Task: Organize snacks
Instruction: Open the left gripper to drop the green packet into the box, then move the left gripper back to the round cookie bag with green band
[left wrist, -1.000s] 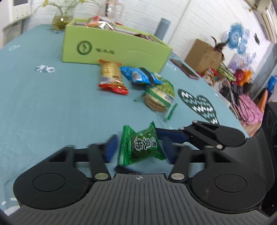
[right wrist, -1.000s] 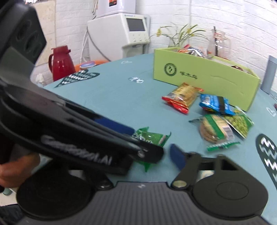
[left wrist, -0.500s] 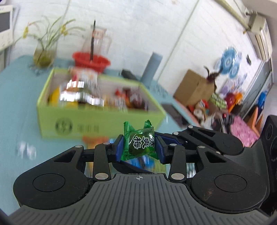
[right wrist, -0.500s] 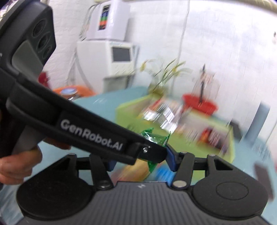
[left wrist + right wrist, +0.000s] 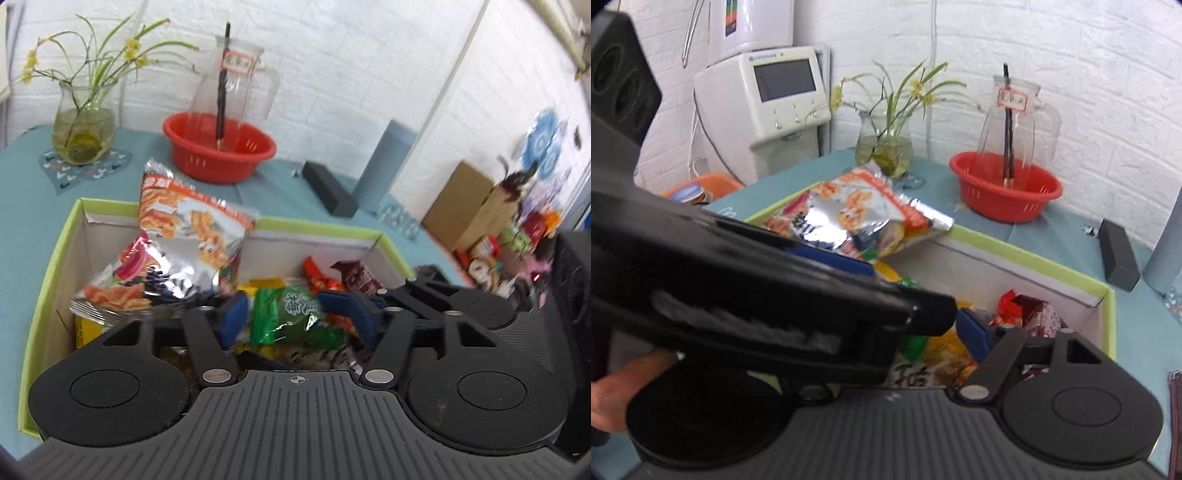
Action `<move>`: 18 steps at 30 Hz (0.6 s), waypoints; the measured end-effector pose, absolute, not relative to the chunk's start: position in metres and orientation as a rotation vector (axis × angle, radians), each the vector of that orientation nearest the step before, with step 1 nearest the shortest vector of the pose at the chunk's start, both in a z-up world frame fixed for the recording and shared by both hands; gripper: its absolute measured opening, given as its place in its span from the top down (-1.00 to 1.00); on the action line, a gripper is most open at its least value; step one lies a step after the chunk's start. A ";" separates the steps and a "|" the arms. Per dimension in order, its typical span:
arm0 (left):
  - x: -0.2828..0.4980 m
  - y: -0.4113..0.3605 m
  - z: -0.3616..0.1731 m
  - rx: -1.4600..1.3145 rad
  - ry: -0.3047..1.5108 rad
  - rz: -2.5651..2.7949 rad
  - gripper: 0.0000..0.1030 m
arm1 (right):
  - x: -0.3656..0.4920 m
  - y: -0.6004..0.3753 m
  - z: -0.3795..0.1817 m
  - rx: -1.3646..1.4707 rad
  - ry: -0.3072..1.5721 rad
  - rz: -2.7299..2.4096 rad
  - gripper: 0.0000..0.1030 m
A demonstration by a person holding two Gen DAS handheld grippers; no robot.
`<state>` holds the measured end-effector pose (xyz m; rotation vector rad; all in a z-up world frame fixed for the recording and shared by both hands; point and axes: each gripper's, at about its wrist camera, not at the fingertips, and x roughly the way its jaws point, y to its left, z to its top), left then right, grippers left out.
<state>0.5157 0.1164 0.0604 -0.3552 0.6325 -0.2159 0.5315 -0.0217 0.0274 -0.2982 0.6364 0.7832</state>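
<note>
A green candy packet (image 5: 291, 317) hangs blurred between the blue pads (image 5: 232, 319) of my left gripper (image 5: 293, 315). The jaws are opening and neither pad presses on it. This is over the inside of the lime-green snack box (image 5: 48, 266), above several wrappers and a silver-orange chips bag (image 5: 192, 229). My right gripper (image 5: 905, 339) comes in from the right, its jaws also opening. Only its right pad (image 5: 975, 336) shows, clear of the green packet (image 5: 912, 343). The left gripper's body (image 5: 738, 295) hides its other finger. The box rim (image 5: 1108, 295) and chips bag (image 5: 857, 210) lie beyond.
Behind the box stand a red basin (image 5: 221, 151) holding a glass jug (image 5: 236, 81), a flower vase (image 5: 83, 129), a black case (image 5: 330, 188) and a grey cylinder (image 5: 384, 162). A cardboard box (image 5: 469, 210) is off to the right, a white machine (image 5: 768, 107) at back left.
Both grippers carried the green candy from the tabletop up and over the box. Their jaws, shut on it half a second ago, have spread, and the candy is loose.
</note>
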 end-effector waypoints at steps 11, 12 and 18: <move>0.410 0.108 0.097 -0.378 0.483 -0.274 -0.48 | 0.429 -0.095 0.069 -0.265 0.462 0.778 -0.82; 0.399 0.106 0.092 -0.398 0.495 -0.283 -0.51 | 0.418 -0.102 0.065 -0.257 0.484 0.787 -0.86; 0.352 0.091 0.038 -0.446 0.632 -0.283 -0.49 | 0.359 -0.127 0.016 -0.283 0.613 0.743 -0.99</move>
